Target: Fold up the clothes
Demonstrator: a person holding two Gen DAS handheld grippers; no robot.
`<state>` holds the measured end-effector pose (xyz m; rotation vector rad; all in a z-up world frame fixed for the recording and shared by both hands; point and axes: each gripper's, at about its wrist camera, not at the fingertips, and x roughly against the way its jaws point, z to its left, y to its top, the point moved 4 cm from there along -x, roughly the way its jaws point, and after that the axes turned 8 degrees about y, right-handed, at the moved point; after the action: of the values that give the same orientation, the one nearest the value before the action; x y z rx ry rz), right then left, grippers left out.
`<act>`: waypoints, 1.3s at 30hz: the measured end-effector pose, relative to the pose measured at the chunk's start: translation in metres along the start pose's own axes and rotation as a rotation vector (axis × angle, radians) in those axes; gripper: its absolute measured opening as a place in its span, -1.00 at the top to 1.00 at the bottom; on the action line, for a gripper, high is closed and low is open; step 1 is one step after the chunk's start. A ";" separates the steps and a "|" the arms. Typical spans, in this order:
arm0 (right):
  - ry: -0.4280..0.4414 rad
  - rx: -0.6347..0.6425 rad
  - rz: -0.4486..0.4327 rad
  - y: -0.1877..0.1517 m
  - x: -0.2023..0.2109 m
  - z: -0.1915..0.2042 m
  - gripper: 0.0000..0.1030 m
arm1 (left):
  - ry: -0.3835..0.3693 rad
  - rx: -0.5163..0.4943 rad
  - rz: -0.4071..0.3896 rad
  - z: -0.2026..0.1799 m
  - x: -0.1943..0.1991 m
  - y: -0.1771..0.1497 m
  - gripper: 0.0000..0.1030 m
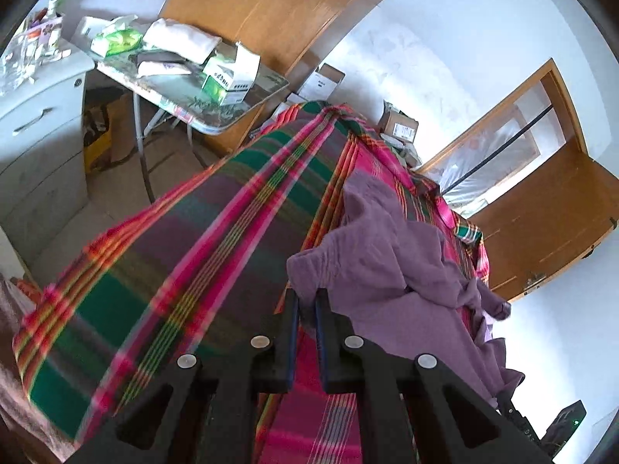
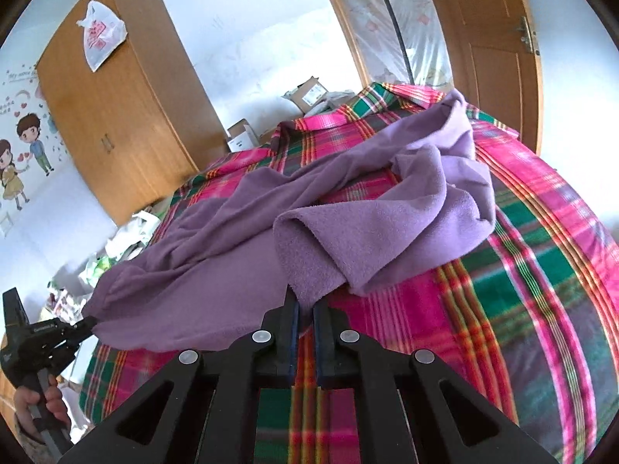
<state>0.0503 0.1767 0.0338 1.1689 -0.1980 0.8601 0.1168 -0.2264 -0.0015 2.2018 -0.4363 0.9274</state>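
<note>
1. At about nine o'clock in my right wrist view I had the left gripper (image 2: 91,323), a hand (image 2: 42,406) wrapped round its handle, its tips pinching one edge of the purple garment (image 2: 348,208).
2. In my left wrist view that same left gripper (image 1: 307,297) was clenched on a gathered corner of the purple garment (image 1: 387,255), the cloth bunched between the narrow gap of its fingers.
3. The garment lay crumpled across the plaid bedspread (image 2: 541,270), running from eight o'clock up towards one o'clock in the right view.
4. At six o'clock in the right view my right gripper (image 2: 305,305) was closed on a rolled fold of the garment.
5. Towards eleven o'clock stood a wooden wardrobe (image 2: 127,108); a door (image 2: 483,38) stood at one o'clock.
</note>
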 end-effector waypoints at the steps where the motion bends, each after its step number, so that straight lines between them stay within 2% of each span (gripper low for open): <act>1: -0.002 -0.002 0.003 -0.003 0.003 -0.002 0.88 | -0.003 0.006 0.008 0.003 0.001 -0.004 0.84; 8: -0.016 -0.010 0.026 -0.026 0.020 -0.012 0.88 | 0.008 -0.001 0.054 0.013 0.003 -0.035 0.84; 15: -0.022 -0.017 0.119 -0.035 0.013 -0.026 0.85 | 0.033 -0.050 0.109 0.015 0.000 -0.044 0.81; 20: -0.009 0.036 0.187 -0.033 0.016 -0.026 0.78 | 0.042 -0.095 0.100 0.012 0.008 -0.030 0.75; 23: -0.036 0.097 0.232 -0.031 0.020 -0.027 0.62 | 0.076 -0.121 0.092 0.011 0.012 -0.018 0.74; 30: -0.059 0.179 0.319 -0.020 0.031 -0.038 0.60 | 0.131 -0.168 0.075 0.007 0.012 0.010 0.74; 35: 0.021 0.248 0.318 0.000 0.033 -0.022 0.60 | 0.137 -0.204 0.054 -0.002 0.008 0.031 0.74; 39: 0.090 0.308 0.326 0.022 0.032 -0.006 0.60 | 0.114 -0.300 0.030 -0.032 -0.004 0.051 0.68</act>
<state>0.0554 0.1999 0.0651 1.4031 -0.1899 1.2604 0.0707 -0.2394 0.0353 1.8667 -0.5190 0.9325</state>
